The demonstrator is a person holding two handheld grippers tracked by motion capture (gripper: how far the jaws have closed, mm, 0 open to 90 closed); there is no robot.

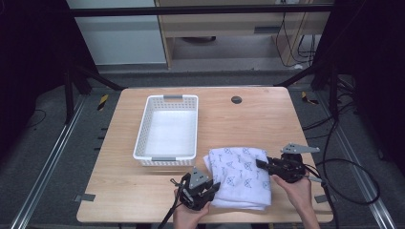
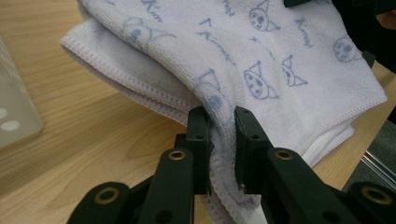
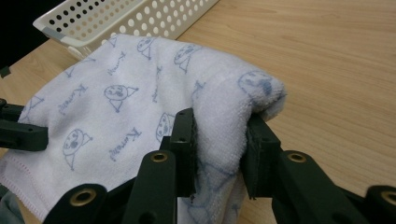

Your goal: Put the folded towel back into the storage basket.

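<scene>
A folded white towel printed with small blue cat faces lies on the wooden table, just in front of the near right corner of the white perforated basket. The left gripper has its jaws clamped on a bunched fold at the towel's near left edge, while the right gripper pinches a thick fold at its right edge. The towel's long axis runs from the basket toward the person.
</scene>
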